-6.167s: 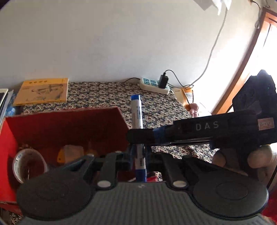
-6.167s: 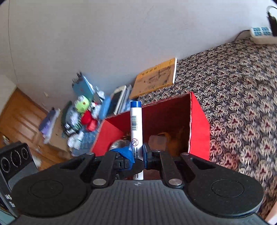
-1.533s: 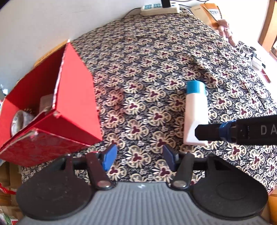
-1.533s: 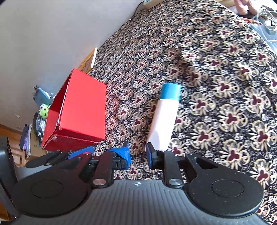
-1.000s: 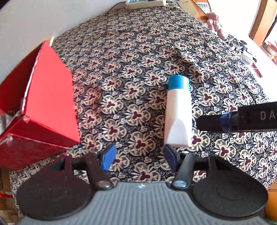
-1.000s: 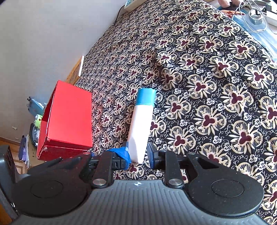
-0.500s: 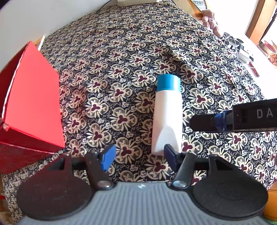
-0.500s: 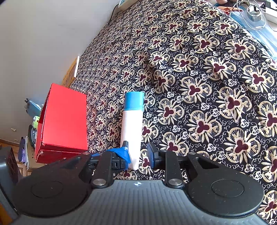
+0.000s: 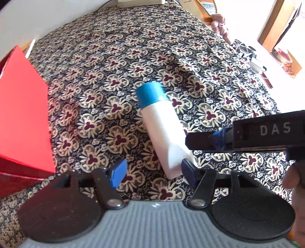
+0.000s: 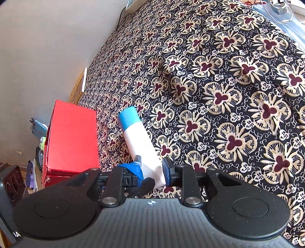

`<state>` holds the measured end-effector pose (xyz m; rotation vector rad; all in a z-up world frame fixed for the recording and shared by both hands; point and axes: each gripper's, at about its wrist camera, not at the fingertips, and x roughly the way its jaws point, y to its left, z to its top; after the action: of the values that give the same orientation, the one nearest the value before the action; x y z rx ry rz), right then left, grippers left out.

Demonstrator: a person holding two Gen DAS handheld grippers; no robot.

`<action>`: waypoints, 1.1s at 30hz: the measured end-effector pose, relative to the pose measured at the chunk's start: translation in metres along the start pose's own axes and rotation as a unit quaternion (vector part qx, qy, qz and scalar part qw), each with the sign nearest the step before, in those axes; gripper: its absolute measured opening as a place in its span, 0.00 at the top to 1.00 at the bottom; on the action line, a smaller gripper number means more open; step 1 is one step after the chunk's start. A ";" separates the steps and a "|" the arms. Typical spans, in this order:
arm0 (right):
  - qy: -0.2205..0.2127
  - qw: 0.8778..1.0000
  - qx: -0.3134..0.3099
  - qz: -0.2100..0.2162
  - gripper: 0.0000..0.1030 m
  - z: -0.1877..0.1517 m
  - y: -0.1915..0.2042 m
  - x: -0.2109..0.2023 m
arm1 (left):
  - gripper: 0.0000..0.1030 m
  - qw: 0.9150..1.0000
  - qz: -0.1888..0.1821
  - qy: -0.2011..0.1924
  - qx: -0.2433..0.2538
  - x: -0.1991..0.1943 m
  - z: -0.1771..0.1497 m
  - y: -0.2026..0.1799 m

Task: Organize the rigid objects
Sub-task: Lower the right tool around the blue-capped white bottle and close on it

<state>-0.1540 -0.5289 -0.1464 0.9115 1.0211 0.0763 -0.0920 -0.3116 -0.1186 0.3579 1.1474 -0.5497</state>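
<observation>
A white tube with a blue cap (image 9: 160,122) lies on the flowered cloth (image 9: 118,63), its cap pointing away and to the left. My left gripper (image 9: 153,169) hangs open over the cloth, jaws still opening, and the tube's flat tail sits just inside its right finger. My right gripper (image 10: 151,166) comes in from the right (image 9: 190,141). The tube's tail (image 10: 152,171) fills the gap between its opening jaws, but I see no squeeze and the tube (image 10: 137,137) still rests on the cloth. The red box (image 9: 21,114) stands to the left.
The red box (image 10: 72,137) stands near the cloth's left edge, with clutter on the floor (image 10: 38,141) beyond it. A power strip (image 9: 141,2) lies at the far end by the wall. Cables and small items (image 9: 247,55) are at the right edge.
The tube has swung so that its cap points further left. My left gripper has come closer over the tube's tail, and the red box has slid further out to the left of its view.
</observation>
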 end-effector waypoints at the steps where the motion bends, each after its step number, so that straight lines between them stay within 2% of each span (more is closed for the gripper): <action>1: 0.000 1.000 0.001 0.000 0.93 0.000 0.000 0.001 | 0.38 1.000 -0.007 0.001 0.000 0.001 0.001 0.001; 7: 0.001 1.000 -0.010 0.002 0.93 0.005 0.011 0.008 | 0.38 0.999 -0.050 -0.005 -0.002 0.001 0.005 0.007; 16: 0.030 0.999 -0.007 0.007 0.93 0.007 0.019 0.035 | 0.37 0.996 -0.085 -0.003 0.000 0.007 0.009 0.016; 23: 0.035 0.999 -0.006 0.013 0.92 0.015 0.030 0.054 | 0.37 0.997 -0.079 0.006 -0.003 0.014 0.012 0.024; 29: 0.009 1.000 0.001 0.013 0.92 0.033 0.031 0.055 | 0.36 0.998 -0.061 0.005 -0.006 0.019 0.019 0.028; 33: 0.020 1.000 -0.001 0.020 0.92 0.036 0.029 0.065 | 0.36 0.999 -0.048 0.002 0.001 0.021 0.023 0.027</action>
<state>-0.0805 -0.5031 -0.1644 0.9324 1.0395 0.1293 -0.0528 -0.3068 -0.1295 0.3073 1.1732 -0.6357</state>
